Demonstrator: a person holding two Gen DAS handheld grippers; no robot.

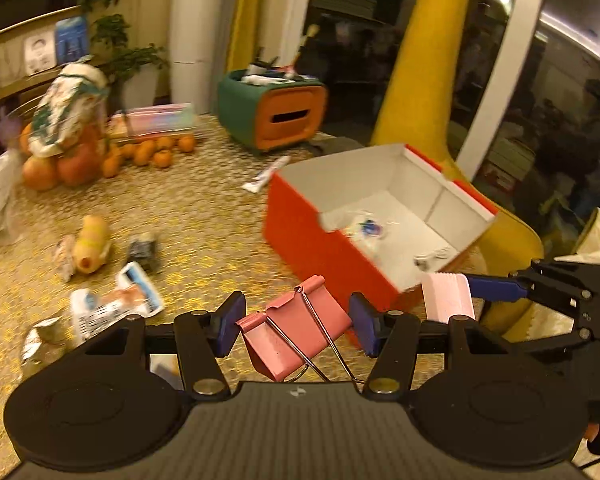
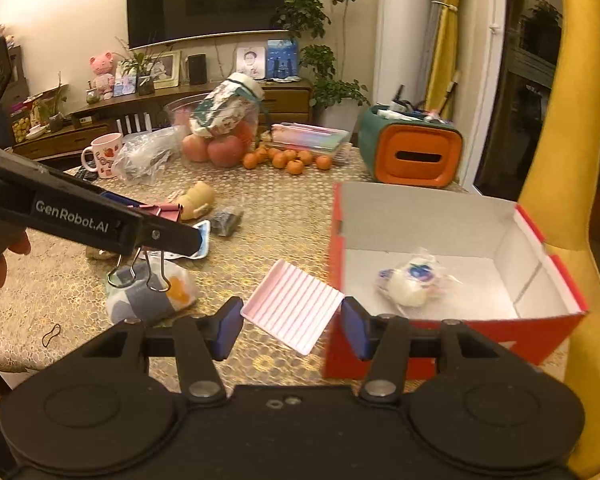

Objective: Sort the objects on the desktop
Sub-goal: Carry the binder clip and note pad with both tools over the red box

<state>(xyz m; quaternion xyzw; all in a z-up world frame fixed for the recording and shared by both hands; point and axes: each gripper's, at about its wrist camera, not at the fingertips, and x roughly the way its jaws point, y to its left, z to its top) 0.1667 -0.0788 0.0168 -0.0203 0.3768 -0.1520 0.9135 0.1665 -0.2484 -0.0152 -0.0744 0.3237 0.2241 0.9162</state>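
Pink binder clip [image 1: 296,326] tilted, wire handles toward camera, pinched in left fingers [image 1: 230,322]; right fingers [image 2: 228,328] grip ridged pink tray [image 2: 294,306] (corner-on) beside red box [image 2: 452,344], gold tabletop [image 2: 280,208]

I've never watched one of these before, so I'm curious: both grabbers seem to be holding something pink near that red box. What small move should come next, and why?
Probably carry the right gripper forward over the red box and let go. It holds the pink ribbed tray just short of the box's near wall, and the box is open with a wrapped item already inside. The left gripper, holding the pink binder clip, could follow.
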